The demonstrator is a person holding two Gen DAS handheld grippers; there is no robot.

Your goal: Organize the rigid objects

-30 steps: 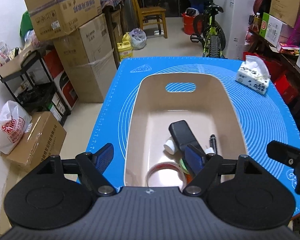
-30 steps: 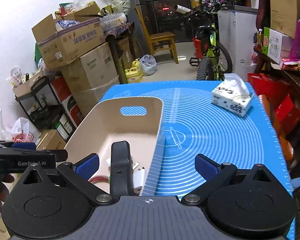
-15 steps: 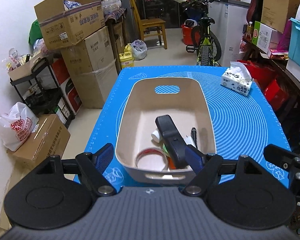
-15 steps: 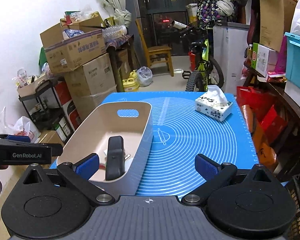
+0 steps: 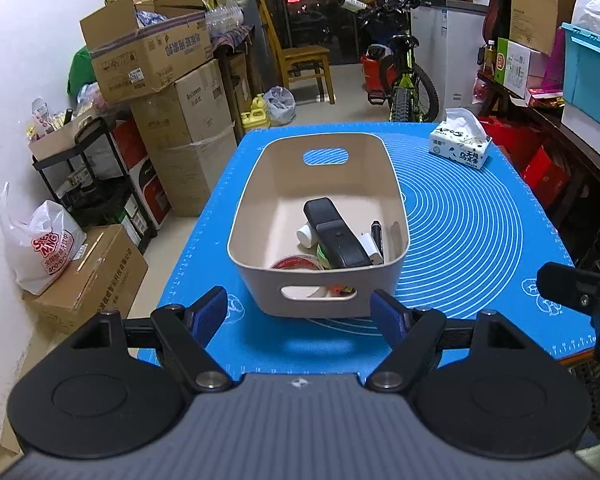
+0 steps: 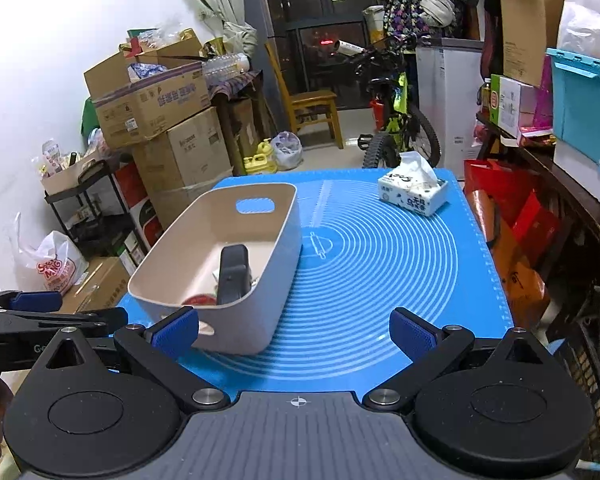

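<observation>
Pulling back from the bin (image 5: 318, 216) is the main change. Left wrist view: a sec ago the camera sat right over the bin w/ its near rim under the left claw (image 5: 300, 312); now the whole bin shows, near wall & handle slot just ahead of the fingertips. Left claw wide open, nothing in it. Inside the bin: black remote (image 5: 336, 236), marker pen (image 5: 377, 234), tape roll (image 5: 296, 262), small white bits. Right wrist view: right claw (image 6: 294, 332) also spread wide & empty, off to the bin's right over the blue mat (image 6: 380, 264). Tissue box (image 6: 414, 194) sits on the mat at the bench's far right, well apart from the bin. Looks like the items are already binned, so the sort is prob. done or nearly so.
</observation>
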